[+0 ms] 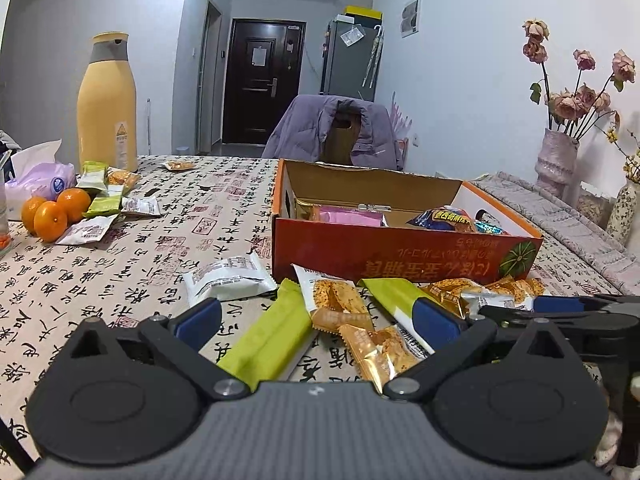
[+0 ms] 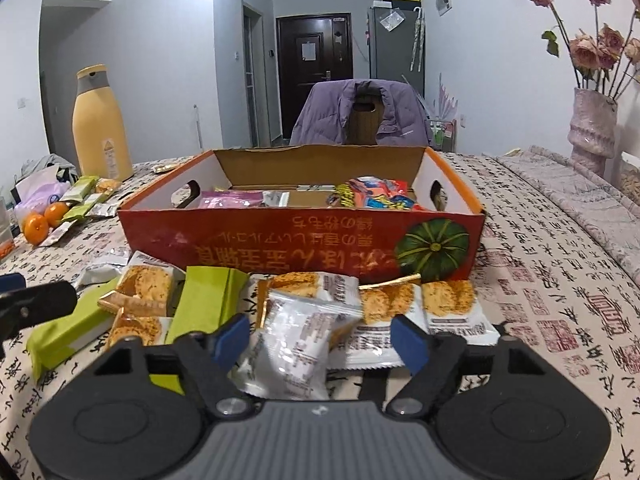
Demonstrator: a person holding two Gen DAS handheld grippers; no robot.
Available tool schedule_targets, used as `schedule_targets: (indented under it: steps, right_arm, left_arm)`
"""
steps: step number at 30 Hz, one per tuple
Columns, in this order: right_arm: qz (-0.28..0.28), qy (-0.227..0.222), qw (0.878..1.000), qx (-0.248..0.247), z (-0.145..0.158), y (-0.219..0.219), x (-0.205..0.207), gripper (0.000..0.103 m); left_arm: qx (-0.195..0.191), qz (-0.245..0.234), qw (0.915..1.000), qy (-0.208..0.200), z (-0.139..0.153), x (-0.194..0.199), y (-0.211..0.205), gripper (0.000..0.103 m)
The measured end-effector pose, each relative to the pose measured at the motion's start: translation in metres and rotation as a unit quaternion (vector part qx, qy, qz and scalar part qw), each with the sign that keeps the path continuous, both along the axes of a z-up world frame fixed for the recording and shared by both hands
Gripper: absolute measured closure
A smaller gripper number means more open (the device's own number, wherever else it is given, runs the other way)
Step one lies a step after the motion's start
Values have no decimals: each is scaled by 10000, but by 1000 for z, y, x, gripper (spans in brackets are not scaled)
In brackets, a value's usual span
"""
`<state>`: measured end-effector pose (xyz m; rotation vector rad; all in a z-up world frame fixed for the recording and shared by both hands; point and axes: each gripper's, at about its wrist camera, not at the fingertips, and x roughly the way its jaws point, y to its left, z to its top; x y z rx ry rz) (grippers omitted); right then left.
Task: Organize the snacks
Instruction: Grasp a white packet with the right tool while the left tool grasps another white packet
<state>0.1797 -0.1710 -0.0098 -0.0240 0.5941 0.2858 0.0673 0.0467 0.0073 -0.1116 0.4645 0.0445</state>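
A red cardboard box (image 1: 384,250) (image 2: 256,246) with a pumpkin picture stands on the table and holds several snack packets. In front of it lies a loose heap of green bars (image 1: 268,340) (image 2: 208,300), orange cracker packets (image 1: 340,300) (image 2: 384,300) and white packets (image 1: 228,278). My left gripper (image 1: 316,320) is open low over the heap, with a green bar and cracker packets between its blue pads. My right gripper (image 2: 320,340) is open around a silvery white packet (image 2: 296,344), and its pads stand apart from the packet. Each gripper shows at the edge of the other's view.
At the far left stand a tall yellow flask (image 1: 107,108), three oranges (image 1: 52,214), a tissue pack (image 1: 40,182) and more packets (image 1: 104,200). A vase of dried roses (image 1: 556,160) is at the right, and a chair with a purple jacket (image 1: 340,128) behind the box.
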Motion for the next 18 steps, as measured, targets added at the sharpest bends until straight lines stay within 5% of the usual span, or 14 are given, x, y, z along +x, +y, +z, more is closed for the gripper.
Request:
schedule_targets:
  steps: [3,8,18]
  right_arm:
    - [30,42,9999,-124,-3,9,5,36]
    - [116,159,9996,-186,-11,13,5,65]
    - [-27,-251,9992,301,0,-13,-13,67]
  left_arm:
    - [8,-11,10000,18,0,0,-1,0]
    - [9,-24,10000,40,-2,-2,-2,0]
    - [-13,37,9999,111,-4,0,0,0]
